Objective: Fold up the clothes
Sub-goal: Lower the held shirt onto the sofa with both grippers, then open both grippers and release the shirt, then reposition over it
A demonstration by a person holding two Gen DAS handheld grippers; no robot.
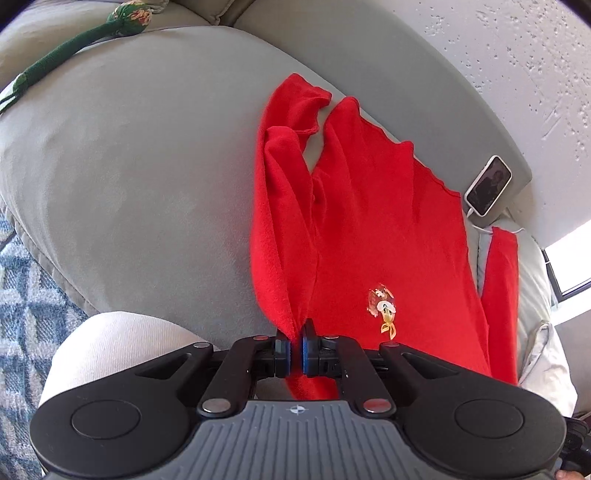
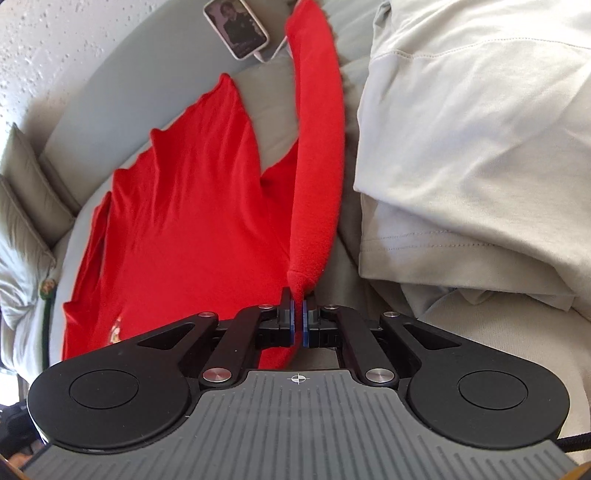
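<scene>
A red long-sleeved top (image 1: pixel 373 229) with a small cartoon print (image 1: pixel 382 306) lies spread on a grey couch seat (image 1: pixel 147 166). My left gripper (image 1: pixel 295 341) is shut on a pinched fold of its left side near the shoulder. In the right wrist view the same red top (image 2: pixel 184 206) lies to the left, and my right gripper (image 2: pixel 297 312) is shut on the near end of its long sleeve (image 2: pixel 317 147), which runs away toward the couch's far edge.
A white phone (image 1: pixel 488 184) on a charging cable lies on the couch's far edge, also seen in the right wrist view (image 2: pixel 236 27). A green plush toy (image 1: pixel 74 44) lies far left. A pile of beige cloth (image 2: pixel 472 147) lies right of the sleeve. Blue patterned rug (image 1: pixel 22 295) below the couch.
</scene>
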